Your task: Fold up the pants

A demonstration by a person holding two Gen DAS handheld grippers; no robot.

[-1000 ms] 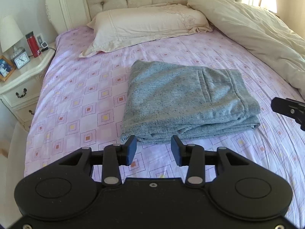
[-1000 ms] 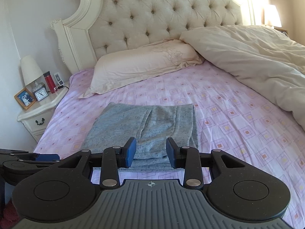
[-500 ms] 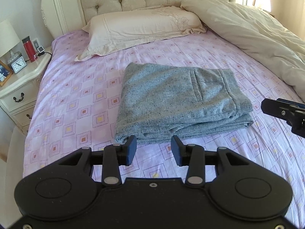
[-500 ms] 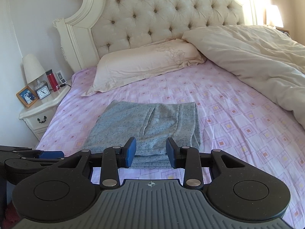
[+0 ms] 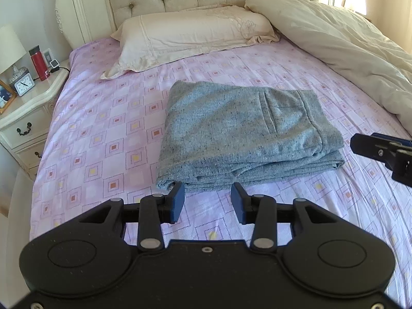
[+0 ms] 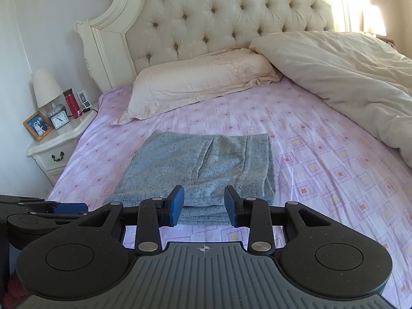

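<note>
The grey speckled pants (image 5: pixel 244 134) lie folded into a thick rectangle on the pink patterned bed sheet (image 5: pixel 103 139), with a back pocket facing up. My left gripper (image 5: pixel 207 197) hovers just short of their near edge, open, nothing between its blue pads. My right gripper (image 6: pixel 204 199) hangs in front of the pants (image 6: pixel 203 164) near their other end, also open and empty. Each gripper shows in the other's view: the right gripper (image 5: pixel 381 152) at the right edge, the left gripper (image 6: pixel 69 207) low at the left.
A cream pillow (image 5: pixel 193 38) lies against the tufted headboard (image 6: pixel 219 18). A bunched cream duvet (image 5: pixel 347 51) covers the bed's right side. At the left stands a white nightstand (image 6: pixel 56 144) with a lamp, a red bottle, a clock and a photo frame.
</note>
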